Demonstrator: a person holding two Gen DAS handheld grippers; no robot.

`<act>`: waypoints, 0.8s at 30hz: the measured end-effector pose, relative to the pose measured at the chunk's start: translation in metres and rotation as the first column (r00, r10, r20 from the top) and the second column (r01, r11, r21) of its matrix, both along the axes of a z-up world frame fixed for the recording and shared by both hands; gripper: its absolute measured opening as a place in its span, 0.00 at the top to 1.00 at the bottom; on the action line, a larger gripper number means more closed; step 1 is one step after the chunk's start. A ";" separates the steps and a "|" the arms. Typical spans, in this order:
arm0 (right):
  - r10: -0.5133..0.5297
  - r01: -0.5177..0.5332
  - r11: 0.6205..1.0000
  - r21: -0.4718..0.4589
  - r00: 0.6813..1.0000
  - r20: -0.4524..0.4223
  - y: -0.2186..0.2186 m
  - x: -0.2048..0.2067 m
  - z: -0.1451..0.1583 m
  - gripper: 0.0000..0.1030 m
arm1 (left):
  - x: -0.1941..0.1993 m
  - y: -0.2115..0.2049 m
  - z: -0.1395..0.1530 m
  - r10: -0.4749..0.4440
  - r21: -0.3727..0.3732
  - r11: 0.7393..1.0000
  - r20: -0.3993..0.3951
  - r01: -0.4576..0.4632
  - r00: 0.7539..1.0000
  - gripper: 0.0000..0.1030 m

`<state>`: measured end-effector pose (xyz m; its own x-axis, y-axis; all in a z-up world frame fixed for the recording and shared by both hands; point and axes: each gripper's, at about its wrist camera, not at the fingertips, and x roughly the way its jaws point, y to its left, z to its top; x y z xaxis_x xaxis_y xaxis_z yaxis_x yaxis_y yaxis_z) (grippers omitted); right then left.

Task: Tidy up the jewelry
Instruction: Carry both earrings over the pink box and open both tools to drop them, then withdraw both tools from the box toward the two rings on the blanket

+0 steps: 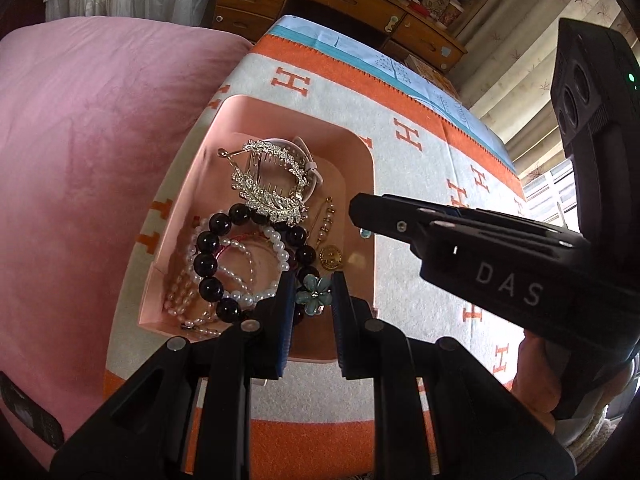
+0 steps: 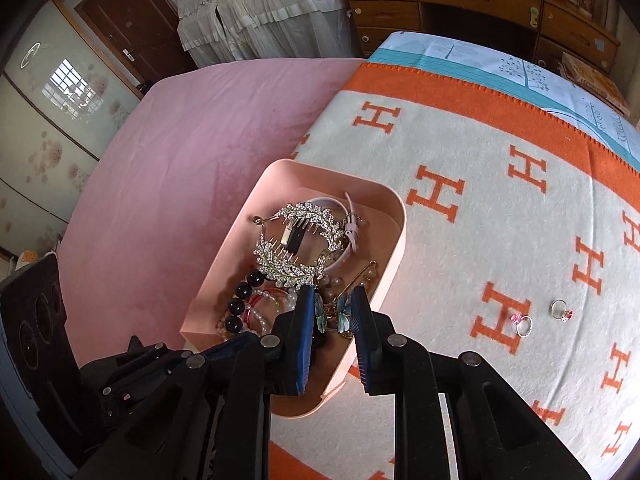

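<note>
Bedroom furniture fills the background: a white ruffled cover at upper left and a brown wooden drawer desk along the top. Lower left of both views is a pink velvety bedspread, and right of it lies a cream and orange blanket patterned with H letters, which serves as the work surface.

On the blanket's left part, near the pink bedspread, sits a shallow pink rounded-rectangle tray, evidently the collecting place, since most of the jewelry is heaped in it. Going left to right in the left wrist view: a white pearl bracelet, a dark round-bead bracelet, a silver rhinestone leaf hair comb lying on top, and a small gold round button-like piece.

At centre bottom the left gripper hangs over the tray's near end, its jaws narrowly apart with a pale blue flower ornament between them; I cannot tell whether they pinch it. The right gripper reaches in from the right, jaws likewise narrowly parted around a blue-winged butterfly piece, contact unclear.

Far right, two silver rings with pink stones lie loose on the blanket, apparently not yet sorted.
</note>
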<state>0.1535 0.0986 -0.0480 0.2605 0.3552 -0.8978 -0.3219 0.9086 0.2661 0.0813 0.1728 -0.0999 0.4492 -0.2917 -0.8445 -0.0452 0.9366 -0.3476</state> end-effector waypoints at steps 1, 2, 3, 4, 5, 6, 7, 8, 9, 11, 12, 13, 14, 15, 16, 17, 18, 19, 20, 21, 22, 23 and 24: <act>-0.001 0.001 1.000 -0.005 1.000 0.002 0.000 -0.001 -0.001 0.82 | 0.000 -0.001 0.000 0.003 0.013 1.000 0.004 -0.003 1.000 0.85; -0.003 0.003 1.000 -0.011 1.000 0.006 0.001 -0.002 -0.002 0.82 | -0.001 -0.001 0.000 0.008 0.022 1.000 0.013 -0.008 1.000 0.85; -0.002 0.002 1.000 -0.013 1.000 0.009 0.001 -0.003 -0.003 0.81 | 0.000 -0.002 0.000 0.008 0.032 0.999 0.016 -0.009 1.000 0.85; -0.001 0.001 1.000 -0.011 1.000 0.008 0.001 -0.004 -0.004 0.81 | 0.000 -0.003 -0.001 0.004 0.041 0.999 0.013 -0.005 1.000 0.84; -0.002 0.002 1.000 -0.005 1.000 0.005 0.001 -0.005 -0.006 0.78 | 0.001 -0.003 -0.001 0.001 0.045 0.999 0.010 -0.001 1.000 0.83; -0.005 0.005 1.000 0.003 1.000 0.002 0.000 -0.006 -0.007 0.73 | 0.001 -0.003 -0.001 0.000 0.048 0.999 0.009 -0.001 1.000 0.82; -0.013 0.013 1.000 0.014 1.000 0.000 -0.003 -0.007 -0.007 0.70 | 0.001 -0.003 0.000 0.002 0.053 0.999 0.010 -0.003 1.000 0.76; -0.024 0.024 0.999 0.022 1.000 0.006 -0.005 -0.009 -0.007 0.66 | 0.000 -0.003 0.001 0.004 0.057 0.998 0.014 -0.005 1.000 0.65; -0.035 0.034 0.999 0.023 0.999 0.017 -0.008 -0.011 -0.005 0.66 | -0.001 -0.002 0.002 0.006 0.058 0.998 0.018 -0.007 1.000 0.58; -0.049 0.048 0.999 0.024 0.998 0.033 -0.013 -0.017 -0.003 0.66 | -0.002 0.000 0.005 0.011 0.045 0.999 0.026 -0.012 1.000 0.48; -0.056 0.055 0.998 0.028 0.998 0.039 -0.016 -0.019 -0.002 0.66 | -0.002 0.000 0.007 0.013 0.042 0.999 0.027 -0.014 1.000 0.48; -0.063 0.062 0.998 0.028 0.997 0.047 -0.019 -0.022 0.001 0.66 | -0.003 0.000 0.008 0.012 0.046 0.999 0.029 -0.013 1.000 0.48; -0.070 0.068 0.997 0.027 0.996 0.055 -0.021 -0.025 0.003 0.66 | -0.003 -0.001 0.009 0.010 0.052 0.999 0.033 -0.012 0.999 0.48; -0.077 0.075 0.997 0.025 0.995 0.064 -0.024 -0.027 0.004 0.66 | -0.005 -0.001 0.010 0.009 0.060 0.998 0.037 -0.011 0.999 0.48; -0.085 0.084 0.996 0.024 0.994 0.072 -0.027 -0.029 0.007 0.66 | -0.005 -0.003 0.010 0.007 0.067 0.998 0.040 -0.010 0.999 0.48; -0.095 0.093 0.995 0.025 0.992 0.079 -0.030 -0.031 0.008 0.66 | -0.006 -0.004 0.011 0.003 0.069 0.998 0.042 -0.006 0.999 0.48; -0.105 0.103 0.994 0.025 0.991 0.085 -0.034 -0.033 0.009 0.66 | -0.007 -0.006 0.012 -0.004 0.068 0.998 0.041 0.001 0.999 0.48; -0.114 0.112 0.993 0.024 0.989 0.093 -0.037 -0.036 0.011 0.66 | -0.007 -0.007 0.012 -0.010 0.067 0.998 0.040 0.008 0.999 0.48; -0.123 0.121 0.992 0.022 0.987 0.101 -0.041 -0.038 0.012 0.66 | -0.009 -0.009 0.014 -0.016 0.068 0.998 0.041 0.013 0.999 0.48; -0.130 0.129 0.991 0.021 0.986 0.107 -0.045 -0.041 0.014 0.66 | -0.010 -0.010 0.015 -0.021 0.070 0.997 0.044 0.018 0.999 0.48; -0.137 0.135 0.991 0.018 0.984 0.112 -0.049 -0.044 0.016 0.66 | -0.011 -0.012 0.016 -0.027 0.073 0.997 0.049 0.023 0.998 0.48; -0.144 0.143 0.990 0.016 0.983 0.117 -0.052 -0.047 0.016 0.66 | -0.013 -0.014 0.018 -0.031 0.078 0.997 0.054 0.027 0.998 0.48; -0.149 0.148 0.989 0.014 0.982 0.120 -0.057 -0.050 0.017 0.66 | -0.014 -0.016 0.019 -0.035 0.082 0.996 0.059 0.030 0.998 0.48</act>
<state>0.1034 0.0420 -0.0308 0.4166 0.3084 -0.8552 -0.2133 0.9476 0.2379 0.0671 0.1570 -0.0806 0.4916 -0.2388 -0.8374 0.0050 0.9624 -0.2715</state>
